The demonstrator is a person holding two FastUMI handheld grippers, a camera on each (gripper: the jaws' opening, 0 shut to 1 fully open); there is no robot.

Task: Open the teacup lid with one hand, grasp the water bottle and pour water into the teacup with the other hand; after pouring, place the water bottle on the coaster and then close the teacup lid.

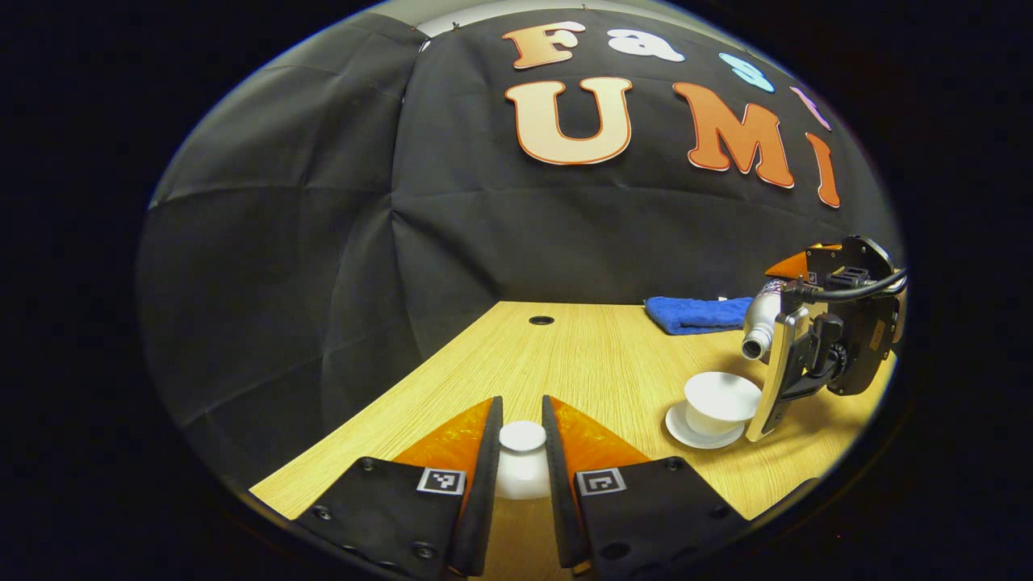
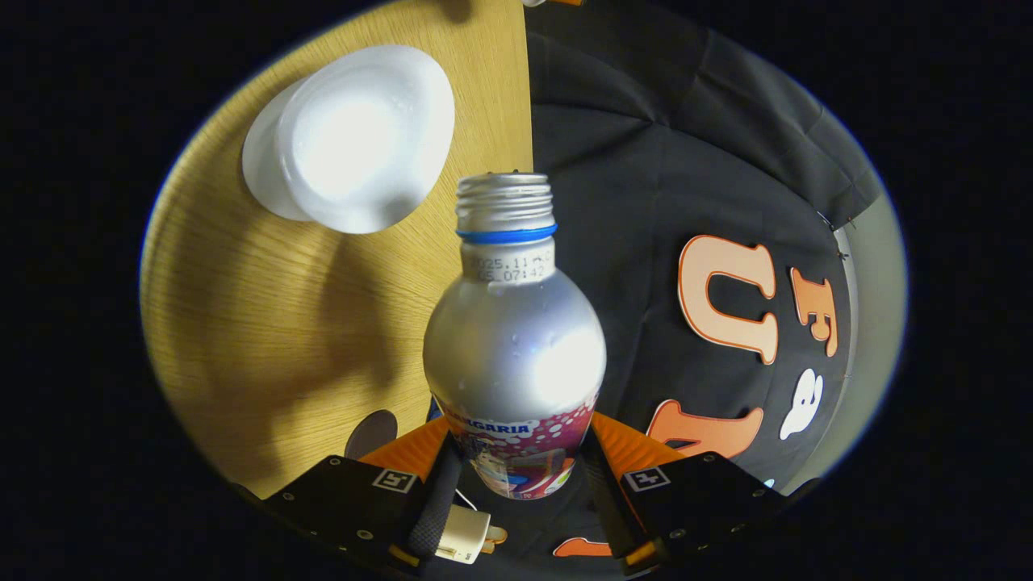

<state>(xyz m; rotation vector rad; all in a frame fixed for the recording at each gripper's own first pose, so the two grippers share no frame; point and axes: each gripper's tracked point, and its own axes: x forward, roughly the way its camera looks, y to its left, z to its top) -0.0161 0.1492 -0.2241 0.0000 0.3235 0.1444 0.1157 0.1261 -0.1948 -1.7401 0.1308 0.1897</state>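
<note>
Table [image 1: 565,355] with blue cloth [image 1: 698,313]; left tool [image 1: 522,452] clamps lid [image 1: 522,461], right tool [image 2: 516,472] bottle [image 2: 514,339].

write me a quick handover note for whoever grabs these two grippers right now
Left gripper: shut on the white lid, held clear of the cup.
Right gripper: shut on the silver bottle, cap off, tipped on its side with its mouth near the cup.
Cup: open, on its saucer on the wooden table. Blue cloth at the back.
Done: lid off, bottle picked up and tilted.
Left: finish pouring (cannot tell if water is flowing), stand the bottle on the coaster, put the lid back.
</note>
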